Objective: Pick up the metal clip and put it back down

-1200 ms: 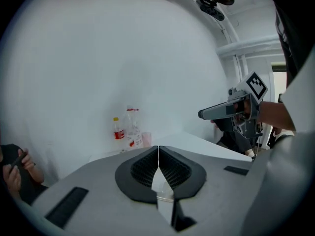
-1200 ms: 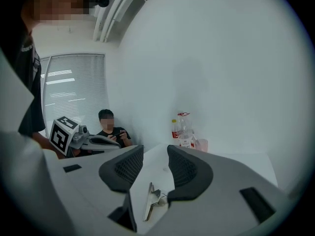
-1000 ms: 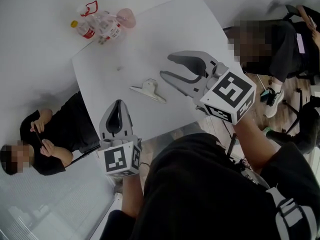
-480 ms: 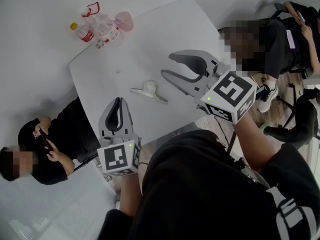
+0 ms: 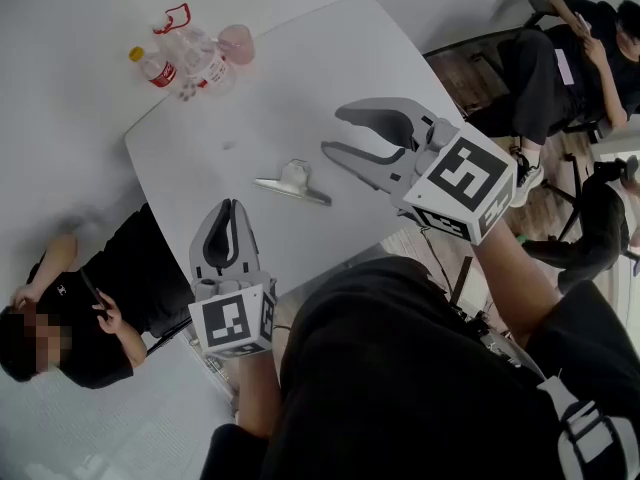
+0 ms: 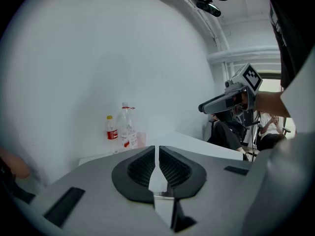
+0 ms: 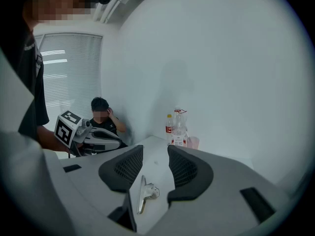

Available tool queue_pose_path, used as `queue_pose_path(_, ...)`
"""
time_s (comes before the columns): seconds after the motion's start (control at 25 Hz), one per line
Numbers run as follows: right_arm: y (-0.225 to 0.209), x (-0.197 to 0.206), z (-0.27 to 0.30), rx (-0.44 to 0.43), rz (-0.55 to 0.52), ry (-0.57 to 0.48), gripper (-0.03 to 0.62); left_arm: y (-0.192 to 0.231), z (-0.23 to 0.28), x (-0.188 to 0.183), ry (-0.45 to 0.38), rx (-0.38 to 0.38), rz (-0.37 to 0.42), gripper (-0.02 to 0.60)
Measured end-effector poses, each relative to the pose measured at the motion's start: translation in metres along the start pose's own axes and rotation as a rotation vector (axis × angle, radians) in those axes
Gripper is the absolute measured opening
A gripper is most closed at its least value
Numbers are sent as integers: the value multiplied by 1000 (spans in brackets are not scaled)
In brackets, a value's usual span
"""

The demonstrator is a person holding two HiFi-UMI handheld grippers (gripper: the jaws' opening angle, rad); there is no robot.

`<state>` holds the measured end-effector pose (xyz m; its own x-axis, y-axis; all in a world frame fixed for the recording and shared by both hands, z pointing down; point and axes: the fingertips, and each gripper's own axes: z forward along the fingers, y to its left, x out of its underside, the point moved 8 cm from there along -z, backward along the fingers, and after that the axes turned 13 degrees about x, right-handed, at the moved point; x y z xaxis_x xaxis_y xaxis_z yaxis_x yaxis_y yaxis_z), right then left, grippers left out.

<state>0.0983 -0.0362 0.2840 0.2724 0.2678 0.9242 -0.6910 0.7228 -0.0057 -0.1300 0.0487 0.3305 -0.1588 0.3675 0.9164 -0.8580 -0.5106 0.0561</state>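
Observation:
The metal clip (image 5: 292,182) lies flat on the white table (image 5: 300,78), silver with its handles up. In the right gripper view the metal clip (image 7: 145,192) shows on the table below and between the jaws. My right gripper (image 5: 338,132) hangs open above the table, just right of the clip, with nothing in it. Near the table's front edge my left gripper (image 5: 227,206) is shut and empty, apart from the clip. The left gripper view shows its jaws (image 6: 157,147) almost touching.
Plastic bottles (image 5: 175,56) and a pink cup (image 5: 236,42) stand at the table's far corner. A person in black (image 5: 95,298) sits on the floor at the left. Another seated person (image 5: 560,58) is at the right beside chairs.
The view has drifted a little, so table and clip sit slightly lower-left in the picture. Both grippers keep their places relative to the clip. The person at the left has shifted.

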Motion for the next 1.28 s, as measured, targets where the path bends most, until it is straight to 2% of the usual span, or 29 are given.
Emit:
queue_pose_path(0.24,6,27,29,-64,13,77,172,9,12,30,49,4,-55,21)
queue_pose_path(0.56,21,81,67,-154,41,217,172,10,20,82,115,-18,-170,21)
queue_pose_path(0.88,22,136,110,-192,88,293,172,13,37,131,171,-39,-273,21)
queue_pose_path(1.28,29,186,146,-229,196,371,172,26,66,167,229,-18,-296,21)
